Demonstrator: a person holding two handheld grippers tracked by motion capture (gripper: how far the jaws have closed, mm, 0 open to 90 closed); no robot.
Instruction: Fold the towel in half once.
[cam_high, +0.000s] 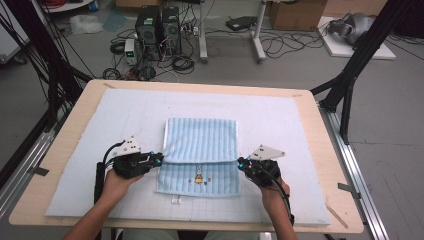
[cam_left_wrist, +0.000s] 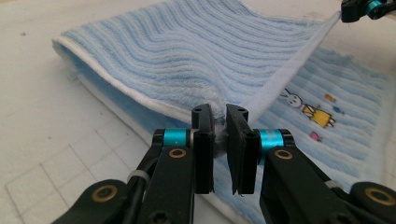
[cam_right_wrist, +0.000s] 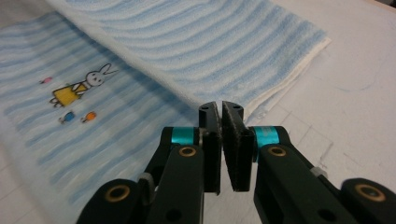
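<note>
Left gripper (cam_left_wrist: 220, 122): jaws clamped on towel (cam_high: 200, 145) corner | right gripper (cam_right_wrist: 221, 120): jaws clamped on opposite corner | towel: folded edge lifted over mat (cam_high: 100, 130).

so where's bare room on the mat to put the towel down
Free: the pale grey mat left of the blue striped towel, right of it, and the strip beyond it. Crowded: the middle, where left gripper and right gripper pinch its folded edge.
</note>
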